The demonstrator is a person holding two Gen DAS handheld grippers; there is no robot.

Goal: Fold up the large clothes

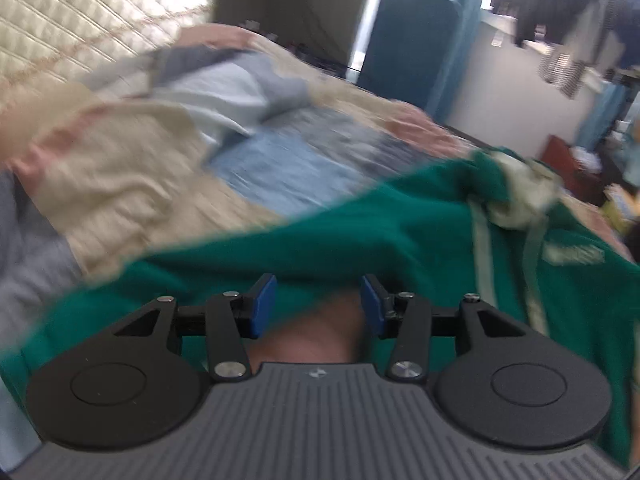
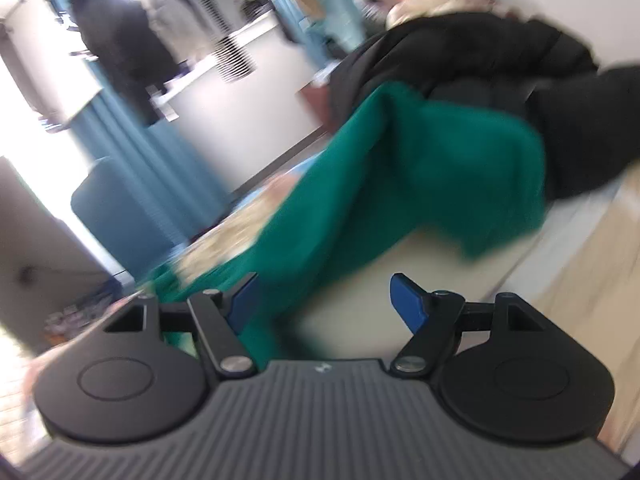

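A large green garment point(image 1: 360, 232) with pale drawstrings point(image 1: 480, 240) and a pale bundle at its neck point(image 1: 516, 192) lies spread on the bed. My left gripper point(image 1: 318, 306) hovers at its near edge with its blue pads point(image 1: 262, 304) apart, and the cloth edge runs across their tips without being pinched. In the right wrist view the same green garment point(image 2: 400, 184) hangs over the bed's edge. My right gripper point(image 2: 326, 300) is open wide, with a fold of the cloth passing beside its left pad point(image 2: 242, 298). Both views are blurred.
A cream, pink and blue patchwork cover point(image 1: 120, 168) lies on the bed. A black jacket point(image 2: 520, 72) is heaped beyond the green garment. A blue upholstered panel point(image 1: 408, 40) stands past the bed, dark clothes point(image 2: 120, 40) hang by the window, and wooden floor point(image 2: 592, 272) shows at right.
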